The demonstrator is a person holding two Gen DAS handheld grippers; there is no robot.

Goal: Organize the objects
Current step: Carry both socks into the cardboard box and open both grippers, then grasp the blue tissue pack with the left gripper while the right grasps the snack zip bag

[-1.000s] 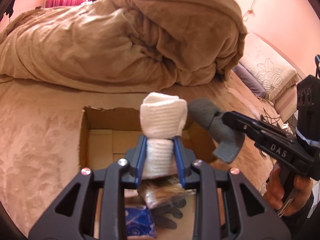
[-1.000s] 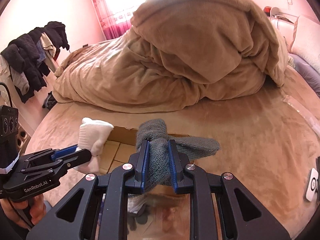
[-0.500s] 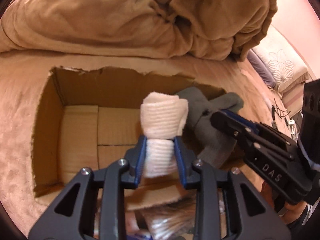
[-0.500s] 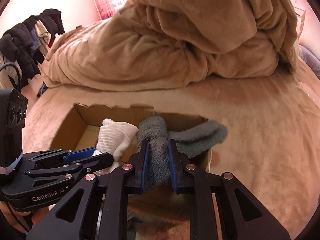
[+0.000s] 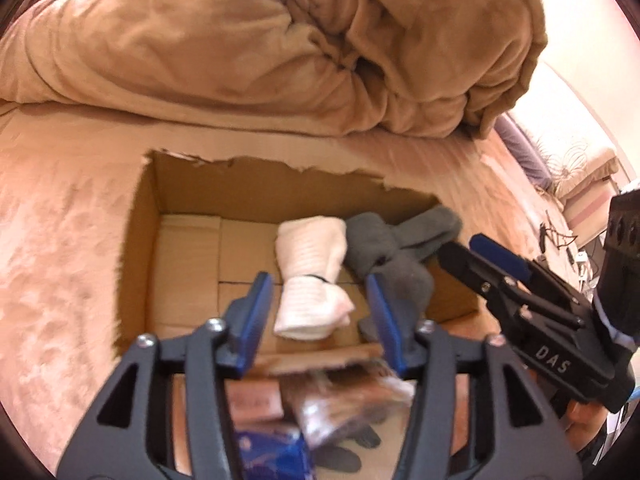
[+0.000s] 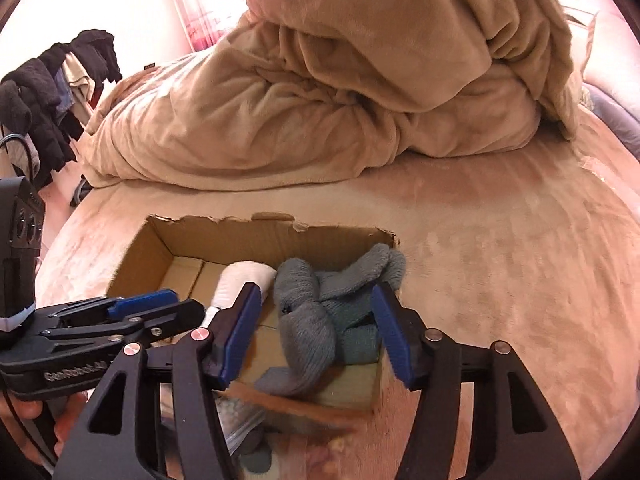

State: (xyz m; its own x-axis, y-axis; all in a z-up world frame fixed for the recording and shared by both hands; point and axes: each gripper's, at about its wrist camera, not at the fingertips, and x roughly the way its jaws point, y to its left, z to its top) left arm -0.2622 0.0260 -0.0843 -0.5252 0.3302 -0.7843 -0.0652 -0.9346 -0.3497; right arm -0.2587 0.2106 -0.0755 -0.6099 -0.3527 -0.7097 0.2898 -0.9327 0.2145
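Both sock bundles (image 5: pixel 310 276) (image 6: pixel 308 312) now loose between just-opened jaws.

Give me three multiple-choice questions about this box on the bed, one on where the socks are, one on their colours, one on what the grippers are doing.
1. Where do the white socks lie?
A. in the cardboard box
B. on the blanket
C. on the floor

2. What colour is the other bundle of socks?
A. red
B. grey
C. yellow

3. How do the fingers of the left gripper and right gripper stand?
A. both clamped on socks
B. only the left apart
C. both apart

Answers: 1 A, the bundle rests on the box floor. 2 B, it shows grey beside the white. 3 C, gaps show between fingers and socks; they have just been opening.
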